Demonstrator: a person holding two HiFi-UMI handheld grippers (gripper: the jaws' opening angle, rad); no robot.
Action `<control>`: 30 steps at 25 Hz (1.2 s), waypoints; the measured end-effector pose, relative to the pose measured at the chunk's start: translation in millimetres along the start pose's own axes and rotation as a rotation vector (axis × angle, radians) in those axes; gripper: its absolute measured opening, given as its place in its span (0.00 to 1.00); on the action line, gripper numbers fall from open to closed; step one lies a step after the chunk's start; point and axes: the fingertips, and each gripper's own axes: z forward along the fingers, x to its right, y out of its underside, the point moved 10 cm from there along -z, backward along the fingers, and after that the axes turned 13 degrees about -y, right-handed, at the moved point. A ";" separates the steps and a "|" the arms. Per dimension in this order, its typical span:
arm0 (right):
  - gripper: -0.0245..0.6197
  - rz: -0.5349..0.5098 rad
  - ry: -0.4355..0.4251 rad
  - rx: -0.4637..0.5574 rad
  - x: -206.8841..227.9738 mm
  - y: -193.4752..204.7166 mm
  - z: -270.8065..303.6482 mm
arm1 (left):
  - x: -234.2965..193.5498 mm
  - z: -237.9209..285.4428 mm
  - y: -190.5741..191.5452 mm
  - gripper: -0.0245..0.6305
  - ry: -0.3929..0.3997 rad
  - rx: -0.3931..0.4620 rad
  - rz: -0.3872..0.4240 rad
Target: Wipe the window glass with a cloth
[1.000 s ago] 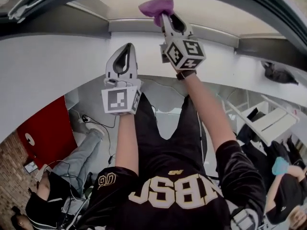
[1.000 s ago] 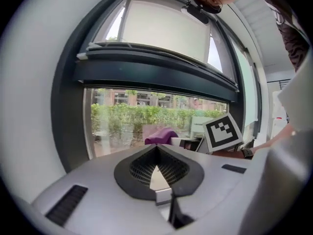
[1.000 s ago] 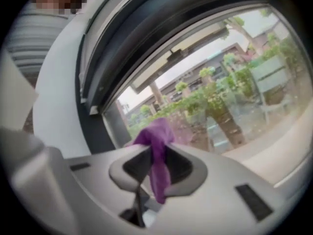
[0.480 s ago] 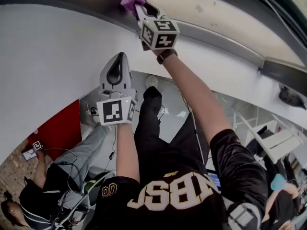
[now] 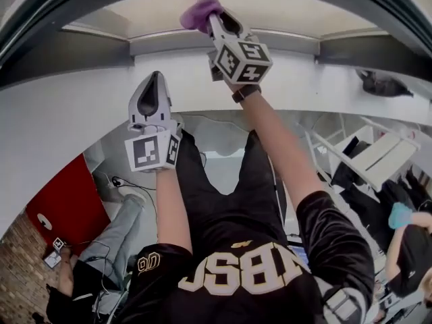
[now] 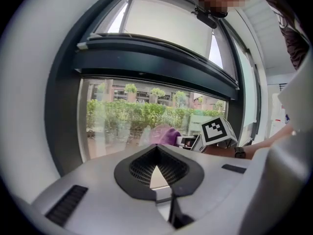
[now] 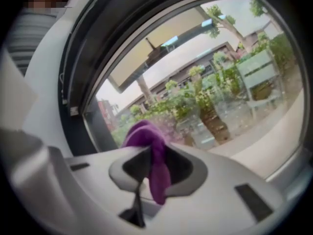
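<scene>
A purple cloth [image 5: 200,13] is bunched between the jaws of my right gripper [image 5: 212,20], which is raised high and presses it against the window glass [image 7: 220,97]. In the right gripper view the cloth [image 7: 149,146] hangs from the shut gripper [image 7: 152,153] just in front of the pane. My left gripper [image 5: 154,79] is held lower and to the left, shut and with nothing in it. From the left gripper view, its closed tips [image 6: 156,148] point at the glass [image 6: 122,121], with the cloth [image 6: 164,134] and the right gripper's marker cube [image 6: 215,130] beyond.
A dark window frame [image 6: 63,126] borders the pane, with a roller blind [image 6: 161,31] above. Below are a red panel [image 5: 64,194], a seated person [image 5: 101,248] and a white rack [image 5: 368,160] at the right.
The right gripper has slid the cloth along the glass, further from the dark frame edge. The left gripper has barely moved and stays shut.
</scene>
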 end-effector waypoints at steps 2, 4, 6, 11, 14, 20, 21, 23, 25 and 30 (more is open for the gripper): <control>0.17 0.024 0.089 0.034 48.0 -18.1 -49.6 | 46.4 7.9 8.1 0.07 0.050 0.000 -0.021; 0.17 0.078 0.191 0.084 95.1 -33.9 -98.1 | 89.9 13.1 16.0 0.07 0.102 0.002 -0.038; 0.17 0.131 0.291 0.137 138.7 -48.4 -140.6 | 127.4 17.0 17.9 0.07 0.146 0.004 -0.034; 0.17 0.242 0.537 0.301 220.0 -79.0 -224.7 | 181.0 21.1 19.8 0.07 0.201 0.012 -0.026; 0.17 0.263 0.600 0.377 243.5 -94.4 -249.3 | 189.8 20.6 19.3 0.07 0.198 0.032 -0.017; 0.17 0.241 0.514 0.297 202.1 -65.9 -210.9 | 147.3 12.4 17.2 0.07 0.132 0.038 -0.012; 0.17 0.235 0.474 0.258 185.4 -52.8 -193.0 | 132.5 11.6 16.2 0.07 0.115 0.037 -0.009; 0.17 0.215 0.360 0.158 143.2 -21.7 -146.3 | 97.2 6.4 14.1 0.07 0.065 0.031 0.001; 0.17 0.184 0.227 0.058 91.9 9.6 -95.2 | 58.2 -2.3 11.9 0.07 0.014 0.022 0.012; 0.17 0.102 -0.057 -0.098 -33.9 73.3 30.2 | -43.5 -22.4 10.7 0.07 -0.072 -0.006 0.039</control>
